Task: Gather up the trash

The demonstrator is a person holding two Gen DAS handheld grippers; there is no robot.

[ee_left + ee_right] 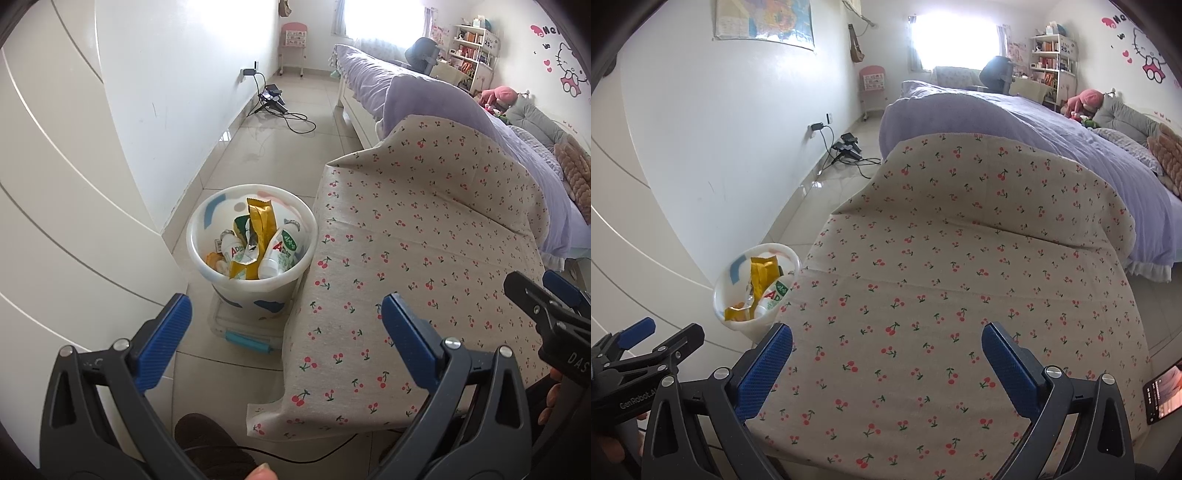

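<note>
A white trash bin (195, 243) stands on the floor to the left of a table covered with a cherry-print cloth (424, 258). In it lie a gold wrapper (260, 221), two white AD bottles (282, 251) and other wrappers. My left gripper (284, 314) is open and empty, held above the floor and the table's left edge, near the bin. My right gripper (886, 347) is open and empty above the tablecloth (960, 277). The bin also shows in the right wrist view (722, 295), left of the table. Each gripper shows at the edge of the other's view.
A bed with a purple cover (1071, 140) stands beyond the table. Cables and chargers (280, 107) lie on the floor by the left wall. A clear box with a blue handle (247, 332) sits under the bin. A phone (1163, 395) lies at the table's right.
</note>
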